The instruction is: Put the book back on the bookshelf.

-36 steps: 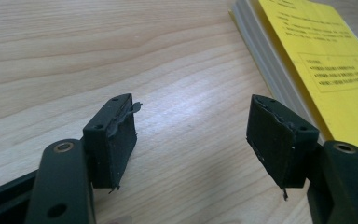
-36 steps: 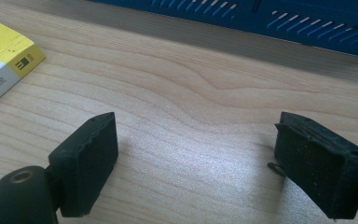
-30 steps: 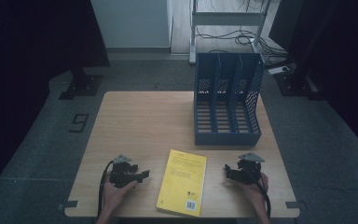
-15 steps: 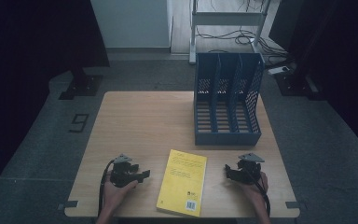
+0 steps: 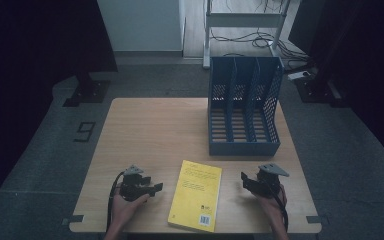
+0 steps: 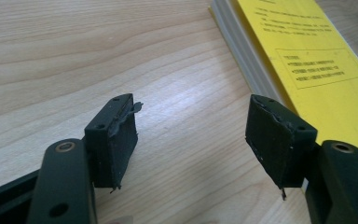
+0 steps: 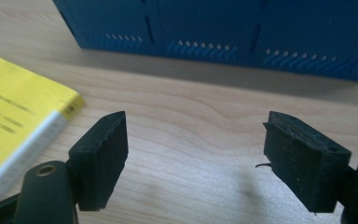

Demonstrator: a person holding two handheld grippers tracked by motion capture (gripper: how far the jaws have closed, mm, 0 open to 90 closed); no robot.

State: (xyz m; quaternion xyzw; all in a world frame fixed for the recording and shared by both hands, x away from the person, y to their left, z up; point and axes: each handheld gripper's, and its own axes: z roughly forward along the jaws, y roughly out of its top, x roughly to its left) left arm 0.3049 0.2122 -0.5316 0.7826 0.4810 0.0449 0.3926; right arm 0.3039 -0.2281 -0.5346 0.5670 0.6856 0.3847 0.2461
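A yellow book (image 5: 196,195) lies flat near the table's front edge, between my two grippers. A hand holds my left gripper (image 5: 155,189) just left of the book, pointing at it, with its jaws open and empty. The left gripper view puts the book's page edge (image 6: 242,51) just beyond the right pad (image 6: 275,135). On the other side my right gripper (image 5: 244,181) points left at the book; its jaws are open, have just been closing a little, and have nothing between them. A blue three-slot file holder (image 5: 243,112) stands behind it, and its base (image 7: 223,28) is close ahead in the right gripper view.
The wooden table (image 5: 155,130) has bare surface at the left and in the middle. On the floor to the left is a marker shaped like a 9 (image 5: 85,132). A metal rack with cables (image 5: 245,25) stands behind the table.
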